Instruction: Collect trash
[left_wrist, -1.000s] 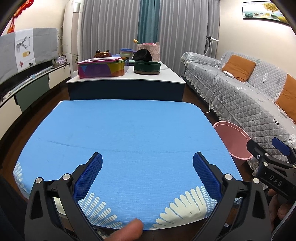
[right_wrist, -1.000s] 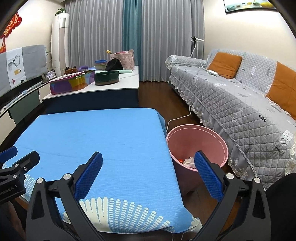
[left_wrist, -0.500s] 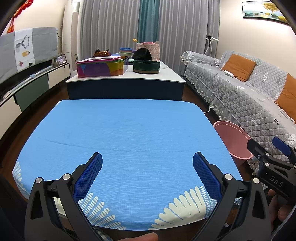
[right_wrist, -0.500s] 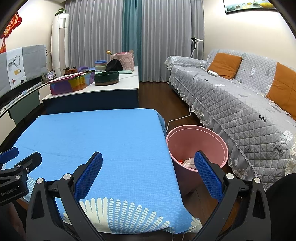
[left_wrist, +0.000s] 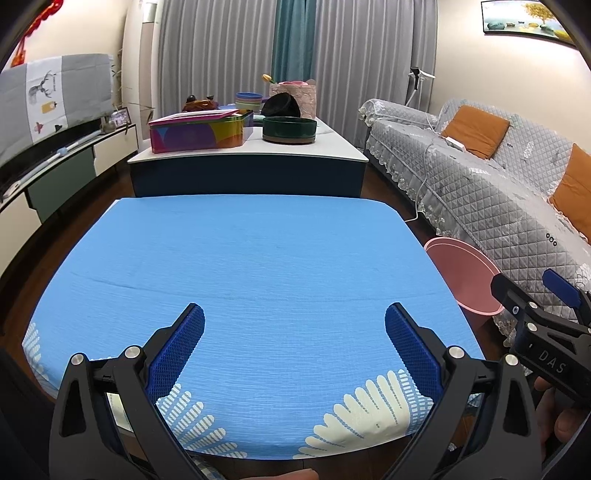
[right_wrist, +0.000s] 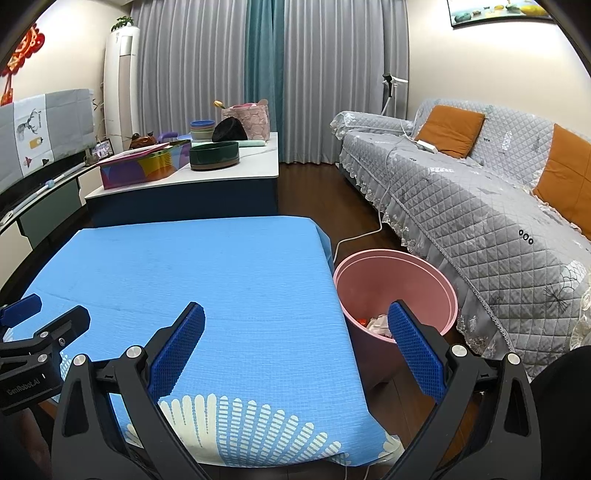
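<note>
A pink bin (right_wrist: 397, 286) stands on the floor to the right of the blue-covered table (right_wrist: 207, 273), with scraps of trash (right_wrist: 376, 325) lying in its bottom. In the left wrist view the pink bin (left_wrist: 461, 273) shows past the table's (left_wrist: 243, 266) right edge. My left gripper (left_wrist: 294, 326) hangs open over the near part of the blue cloth, nothing between its fingers. My right gripper (right_wrist: 295, 325) is open too, spanning the table's right edge and the bin, and holds nothing. Each gripper appears at the edge of the other's view.
A grey quilted sofa (right_wrist: 480, 206) with orange cushions runs along the right. Behind the blue table stands a white-topped table (left_wrist: 247, 155) with a colourful box (left_wrist: 199, 131), a dark green bowl (left_wrist: 290, 129) and other items. A white cable (right_wrist: 358, 236) lies on the floor.
Both views have drawn back and risen slightly from the table. The fingertip at the bottom of the left wrist view has nearly slipped out of sight. Both grippers stay open.
</note>
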